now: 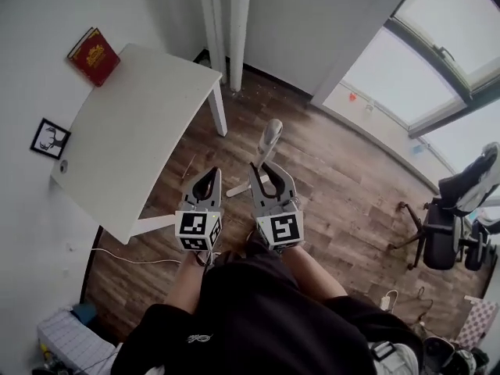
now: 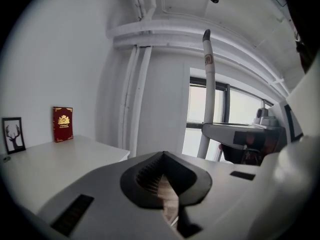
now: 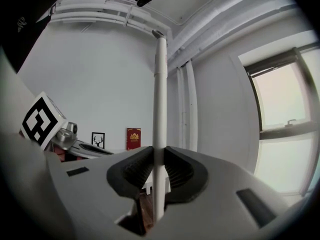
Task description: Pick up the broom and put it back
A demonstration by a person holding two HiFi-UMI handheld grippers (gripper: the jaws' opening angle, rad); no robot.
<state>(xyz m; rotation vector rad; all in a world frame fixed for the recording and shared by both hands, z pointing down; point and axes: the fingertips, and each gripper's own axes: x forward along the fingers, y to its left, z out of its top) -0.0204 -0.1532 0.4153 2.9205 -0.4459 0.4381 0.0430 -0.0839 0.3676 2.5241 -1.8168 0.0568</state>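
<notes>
White worktop [image 1: 133,131] at 10 o'clock against white wall [image 1: 39,22]; pipes [image 1: 234,30] at 12; daylit windows [image 1: 437,61] at 2; dark office chair [image 1: 445,233] at 4; wood-plank floor [image 1: 336,178].

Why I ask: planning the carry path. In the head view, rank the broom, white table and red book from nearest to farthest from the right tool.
1. broom, handle clamped in the right tool.
2. white table, off to the left.
3. red book, at the table's far corner by the wall.
</notes>
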